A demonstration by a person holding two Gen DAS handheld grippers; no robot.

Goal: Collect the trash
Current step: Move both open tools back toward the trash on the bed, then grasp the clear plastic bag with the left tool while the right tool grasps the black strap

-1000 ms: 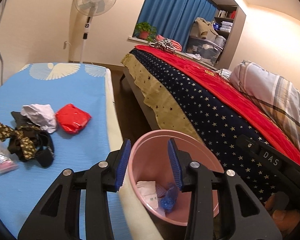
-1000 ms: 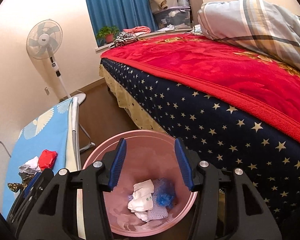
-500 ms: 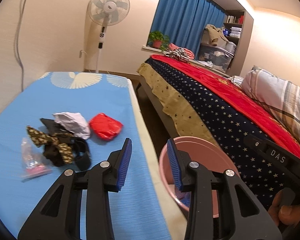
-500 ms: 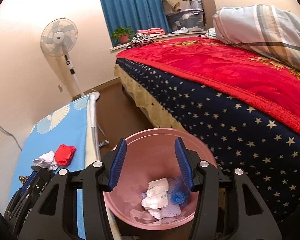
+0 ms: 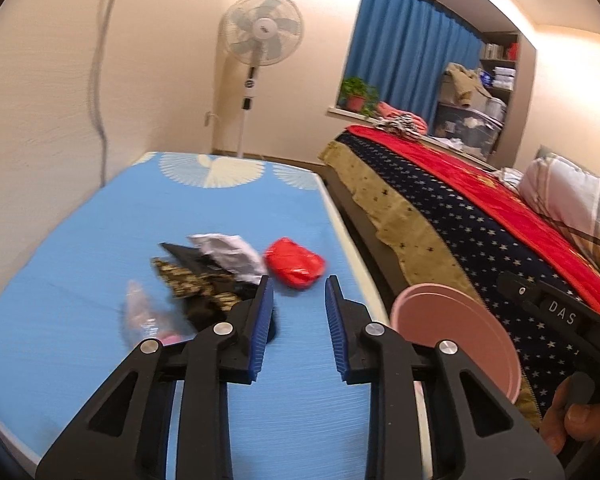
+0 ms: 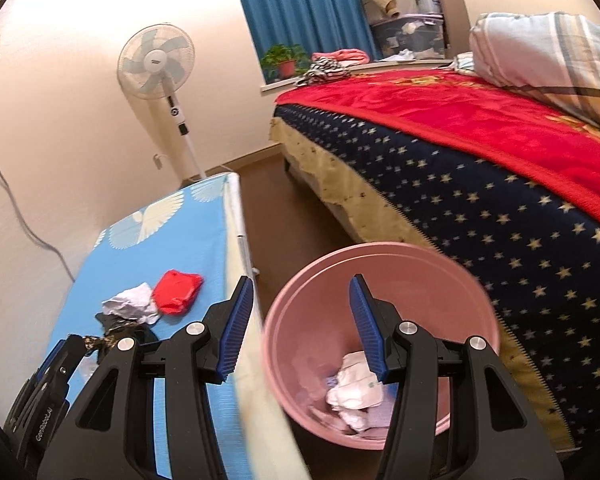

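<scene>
My left hand-held gripper (image 5: 298, 300), empty, jaws closing, faces the red wrapper (image 5: 295, 269), lying crosswise; right hand-held gripper (image 6: 300, 304) gapes over the pink bin (image 6: 476, 280).

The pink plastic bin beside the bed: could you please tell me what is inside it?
In the pink plastic bin lie crumpled white paper scraps on the bottom. The right hand-held gripper covers part of the inside, so anything behind its finger stays unseen.

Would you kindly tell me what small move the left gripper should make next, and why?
Probably ease the left gripper forward onto the red wrapper: its closing jaws hold nothing, and the wrapper lies just ahead on the blue table.
</scene>
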